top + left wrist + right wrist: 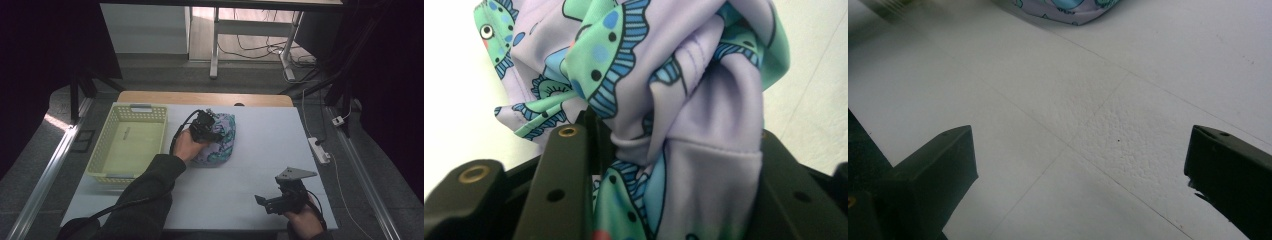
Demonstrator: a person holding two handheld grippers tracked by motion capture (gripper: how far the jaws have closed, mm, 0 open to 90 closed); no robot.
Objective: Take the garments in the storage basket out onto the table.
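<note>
Near the middle of the tabletop, a little toward its far edge, lies a bunched cloth [221,142], lilac with green and blue fish-like prints. The left gripper [205,126] sits on the cloth's left side, held by the left hand [186,146]. Its own view shows the cloth [684,115] gathered between the 2 black jaws, folds pressed against both, so it is clamped on the fabric. Just left of the cloth, toward the tabletop's left edge, stands a pale yellow basket [100,150] with perforated walls and nothing seen inside. The right gripper [272,202] is near the front right corner, well apart from the cloth, in the right hand [302,222]. Its jaws stand wide apart over the white table cover [1088,125], with nothing between them; the cloth's edge [1068,12] shows at the top of that view.
</note>
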